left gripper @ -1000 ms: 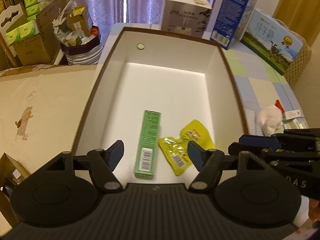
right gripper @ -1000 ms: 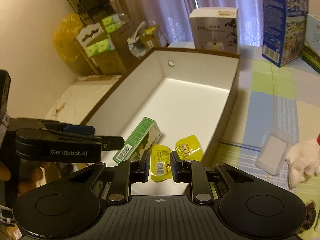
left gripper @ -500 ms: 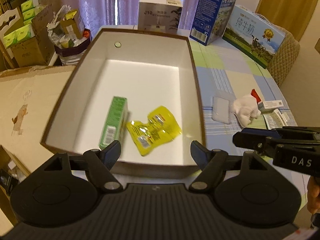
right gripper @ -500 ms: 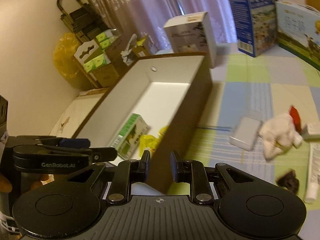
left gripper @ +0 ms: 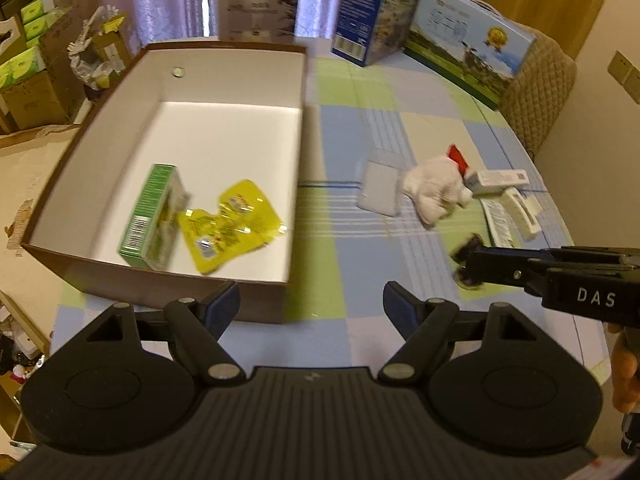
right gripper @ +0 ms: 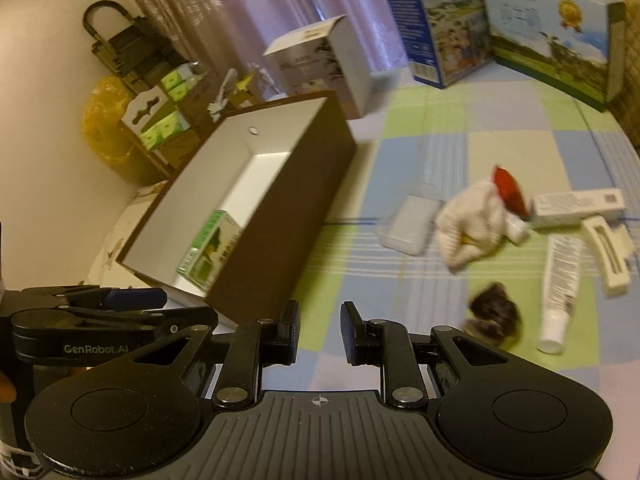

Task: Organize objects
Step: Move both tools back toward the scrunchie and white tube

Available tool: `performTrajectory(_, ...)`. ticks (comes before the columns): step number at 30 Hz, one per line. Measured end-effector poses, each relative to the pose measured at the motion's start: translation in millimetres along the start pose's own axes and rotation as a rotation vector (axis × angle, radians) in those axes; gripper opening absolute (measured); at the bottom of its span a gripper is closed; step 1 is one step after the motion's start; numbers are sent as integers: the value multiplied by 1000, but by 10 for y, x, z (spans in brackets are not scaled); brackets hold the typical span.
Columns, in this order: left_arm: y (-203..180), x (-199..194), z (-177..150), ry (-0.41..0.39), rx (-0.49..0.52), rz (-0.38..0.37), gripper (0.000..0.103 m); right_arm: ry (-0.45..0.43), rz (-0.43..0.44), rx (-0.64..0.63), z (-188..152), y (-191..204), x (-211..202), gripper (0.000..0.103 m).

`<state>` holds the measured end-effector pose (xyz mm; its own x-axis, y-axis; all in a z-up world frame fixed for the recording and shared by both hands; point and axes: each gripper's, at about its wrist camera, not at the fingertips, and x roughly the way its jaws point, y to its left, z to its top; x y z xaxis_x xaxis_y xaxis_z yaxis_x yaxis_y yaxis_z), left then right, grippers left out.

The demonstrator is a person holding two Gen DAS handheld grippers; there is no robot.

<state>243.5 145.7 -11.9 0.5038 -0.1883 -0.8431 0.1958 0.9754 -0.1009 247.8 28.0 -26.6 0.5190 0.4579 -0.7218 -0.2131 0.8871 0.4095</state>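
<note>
A brown box point(left gripper: 224, 45) with a white inside stands on the checked tablecloth and holds a green carton point(left gripper: 154, 216) and a yellow pouch point(left gripper: 230, 226). My left gripper point(left gripper: 311, 300) hangs in front of the box's near right corner; its jaws are opening and nothing is between them. My right gripper point(right gripper: 320, 320) is shut and empty, above the cloth to the right of the box. Loose on the cloth lie a white plush toy point(right gripper: 476, 222), a clear flat case point(right gripper: 408, 224), a white tube point(right gripper: 560, 276), a dark furry item point(right gripper: 496, 314) and a small white box point(right gripper: 576, 206).
Three large cartons stand along the far side of the table: a white one point(left gripper: 258, 12), a blue one point(left gripper: 380, 8) and a milk gift box point(left gripper: 472, 48). A padded chair back point(left gripper: 536, 96) stands at the right edge. Cardboard boxes point(left gripper: 28, 84) crowd the floor at the left.
Both grippers have drawn back and to the right, from over the box's inside to its near right corner and the cloth beside it. The left jaws stand wider than before.
</note>
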Motion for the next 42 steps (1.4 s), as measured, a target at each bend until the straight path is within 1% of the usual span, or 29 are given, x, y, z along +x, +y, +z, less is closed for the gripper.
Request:
performTrajectory(8,-384,108,-73,35,46,-30,76,23,-21,72,-130,-398,-229,20)
performTrajectory(10,-493,145,-83,47,63,-40,76,63,-6,110,-161,-529,-248,20)
performTrajectory(12,-607,191,-94,59,84,-53,76,110,38,198,-214,-715,-264,20)
performTrajectory(14,-722,238,-107,70,106,-68,76,117,54,247,-262,-846,-319,20)
performTrajectory(20,-1024,401,-119,95,159,-101,76,126,-14,289,-333,-1128,-468,21)
performTrajectory(22,-1102,460,-117,98,174,-106,76,131,-47,287,-344,-1202,-491,25)
performTrajectory(24,-1167,524,-110,99,182,-112,76,125,-73,293,-367,-1286,-519,41)
performTrajectory(26,-1228,597,-106,97,193,-118,76,116,-95,299,-384,-1359,-532,47)
performTrajectory(29,-1325,714,-100,97,208,-129,76,108,-122,304,-406,-1464,-550,52)
performTrajectory(31,-1386,789,-99,93,219,-141,76,93,-136,305,-421,-1524,-568,57)
performTrajectory(33,-1439,862,-101,90,229,-151,76,86,-143,311,-431,-1595,-575,66)
performTrajectory(37,-1566,1048,-113,84,258,-171,76,80,-161,344,-466,-1748,-586,72)
performTrajectory(41,-1664,1234,-107,84,290,-177,75,87,-212,350,-495,-1874,-611,73)
performTrajectory(42,-1685,1278,-102,86,299,-180,72,87,-230,350,-503,-1907,-621,73)
